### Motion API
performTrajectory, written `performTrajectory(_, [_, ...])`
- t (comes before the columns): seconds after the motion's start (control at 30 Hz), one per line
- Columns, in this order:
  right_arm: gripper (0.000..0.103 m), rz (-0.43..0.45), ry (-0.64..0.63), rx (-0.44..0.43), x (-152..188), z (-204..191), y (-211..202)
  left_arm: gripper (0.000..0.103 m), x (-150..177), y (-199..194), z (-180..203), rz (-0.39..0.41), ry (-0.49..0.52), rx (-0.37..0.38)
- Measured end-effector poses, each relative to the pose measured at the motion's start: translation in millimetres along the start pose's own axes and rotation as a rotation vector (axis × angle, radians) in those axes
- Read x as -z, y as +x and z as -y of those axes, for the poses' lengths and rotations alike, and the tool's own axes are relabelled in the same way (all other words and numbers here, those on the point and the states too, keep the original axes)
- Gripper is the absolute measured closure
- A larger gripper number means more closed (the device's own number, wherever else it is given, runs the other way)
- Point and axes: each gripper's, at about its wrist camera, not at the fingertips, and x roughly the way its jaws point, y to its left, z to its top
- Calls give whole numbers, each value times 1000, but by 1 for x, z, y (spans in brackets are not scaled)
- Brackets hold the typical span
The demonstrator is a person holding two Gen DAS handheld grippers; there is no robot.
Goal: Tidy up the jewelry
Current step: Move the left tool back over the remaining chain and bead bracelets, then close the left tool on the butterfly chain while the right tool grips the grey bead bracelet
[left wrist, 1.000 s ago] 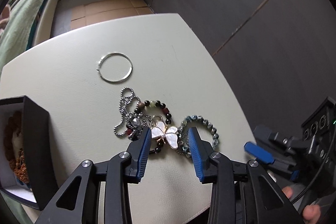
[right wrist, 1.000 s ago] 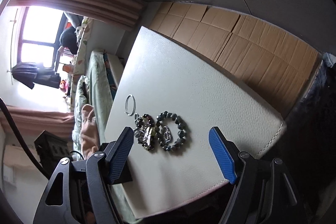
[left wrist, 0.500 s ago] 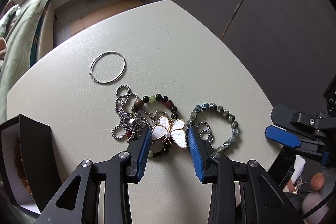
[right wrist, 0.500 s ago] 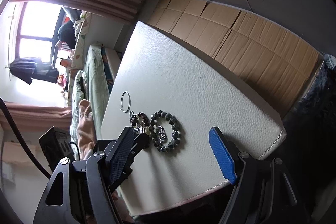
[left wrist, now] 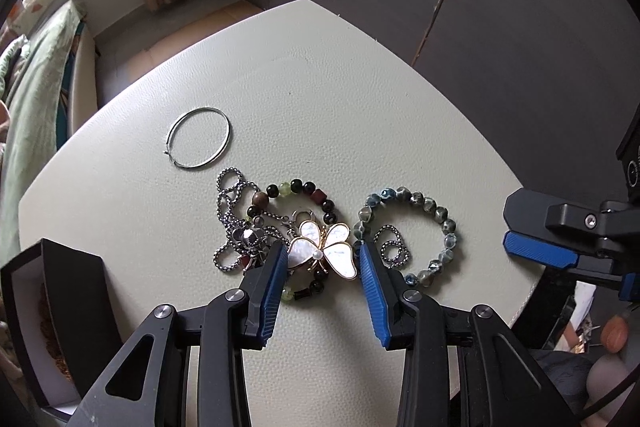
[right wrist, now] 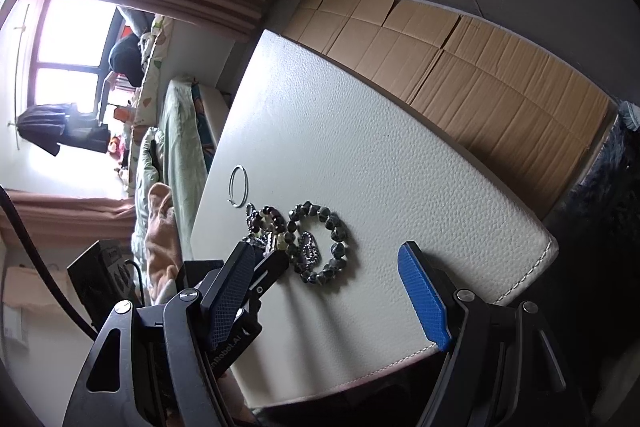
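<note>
**Trainee:** What does the left wrist view show?

**Operator:** My left gripper (left wrist: 320, 263) is released, one jaw on each side of the butterfly pendant (left wrist: 323, 251), not yet pinching it. The pendant lies on top of the multicoloured bead bracelet (left wrist: 296, 189), with the ball chain (left wrist: 232, 211) tangled just left of my left jaw and the grey-blue bead bracelet (left wrist: 416, 231) just beyond my right jaw.

**Trainee:** How would you close well?

**Operator:** I'd judge it best to squeeze slowly on the wings alone — a wide bite risks snagging chain or beads. Then lift gently toward the black box (left wrist: 52, 311), low to my left.

**Trainee:** And the other hand?

**Operator:** My right gripper (right wrist: 328, 301) is spread wide at the table edge (right wrist: 532, 267), holding nothing — the silver hoop (right wrist: 239, 185) lies well ahead of it.
</note>
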Motion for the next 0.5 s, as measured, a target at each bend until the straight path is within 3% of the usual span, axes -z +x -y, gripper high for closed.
performTrajectory(0.27, [27, -10, -1, -8, 1, -1, 3, 62, 3, 1, 7, -11, 86, -28])
performTrajectory(0.5, [27, -18, -3, -15, 1, 0, 3, 62, -1, 2, 0, 20, 22, -30])
